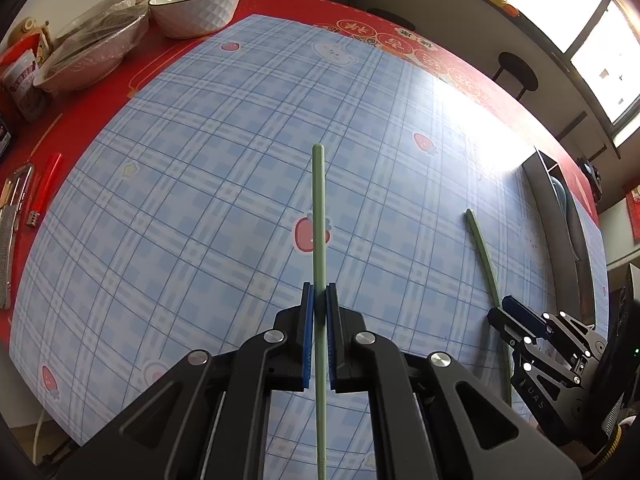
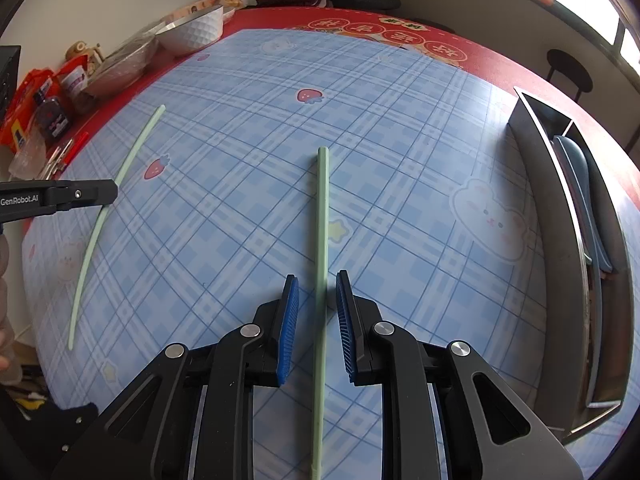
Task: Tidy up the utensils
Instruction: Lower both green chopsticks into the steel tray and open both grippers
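1. The left wrist view sits low over the blue checked mat [image 1: 200,200], looking forward along the left gripper [image 1: 319,292] toward the far edge of the table, with the bowls [image 1: 196,8] far left and the window [image 1: 560,8] far right.
2. The right wrist view sits at a similar low height, close over the mat [image 2: 400,140], facing the same way along the right gripper [image 2: 318,280].
3. Both views share the mat, the bowls [image 2: 192,32] and the metal tray [image 2: 560,208], which lies at the right edge [image 1: 560,216].
4. Each camera catches the other gripper: the right one at right [image 1: 500,312], the left one at left [image 2: 112,194].
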### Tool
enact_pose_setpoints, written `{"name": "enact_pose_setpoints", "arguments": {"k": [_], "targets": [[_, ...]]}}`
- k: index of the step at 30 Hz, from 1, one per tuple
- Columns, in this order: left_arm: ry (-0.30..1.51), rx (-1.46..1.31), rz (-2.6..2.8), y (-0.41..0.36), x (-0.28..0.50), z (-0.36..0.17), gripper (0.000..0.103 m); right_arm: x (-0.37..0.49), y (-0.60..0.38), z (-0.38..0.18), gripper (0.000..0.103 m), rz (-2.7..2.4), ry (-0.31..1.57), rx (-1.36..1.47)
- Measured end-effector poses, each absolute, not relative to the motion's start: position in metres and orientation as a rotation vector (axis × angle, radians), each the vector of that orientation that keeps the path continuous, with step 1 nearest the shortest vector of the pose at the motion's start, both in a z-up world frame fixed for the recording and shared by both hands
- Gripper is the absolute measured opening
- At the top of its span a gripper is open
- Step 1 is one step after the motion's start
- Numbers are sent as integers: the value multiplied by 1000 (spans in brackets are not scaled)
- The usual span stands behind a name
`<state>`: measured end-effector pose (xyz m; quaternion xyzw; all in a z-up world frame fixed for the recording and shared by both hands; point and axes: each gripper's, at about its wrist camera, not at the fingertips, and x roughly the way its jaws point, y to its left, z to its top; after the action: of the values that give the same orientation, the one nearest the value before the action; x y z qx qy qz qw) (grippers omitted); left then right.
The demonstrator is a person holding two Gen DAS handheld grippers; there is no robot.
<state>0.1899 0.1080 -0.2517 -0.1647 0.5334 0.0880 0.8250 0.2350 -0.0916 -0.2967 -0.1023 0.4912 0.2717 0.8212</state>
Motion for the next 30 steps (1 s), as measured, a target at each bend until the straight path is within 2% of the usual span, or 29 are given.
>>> {"name": "enact_pose_setpoints", "arguments": {"k": [3, 4, 9, 17, 24, 30], "targets": [[1128, -344, 192, 109, 188, -248, 6, 236, -93, -296, 18, 563, 1074, -174], [1124, -345, 192, 110, 188, -247, 6, 237, -94, -296, 6, 569, 1091, -152], [1104, -323, 177, 105, 189, -240, 6, 235, -111, -291, 6, 600, 1107, -34], [1097, -257, 105, 72, 200, -234, 6, 233, -154, -257, 6, 556, 987, 66], [1105, -236, 80, 55, 201, -235, 6, 270, -210, -221, 6, 418, 875, 27], [1115, -252, 112, 61, 194, -239, 6, 318, -246, -222, 6, 305, 866, -66]]}}
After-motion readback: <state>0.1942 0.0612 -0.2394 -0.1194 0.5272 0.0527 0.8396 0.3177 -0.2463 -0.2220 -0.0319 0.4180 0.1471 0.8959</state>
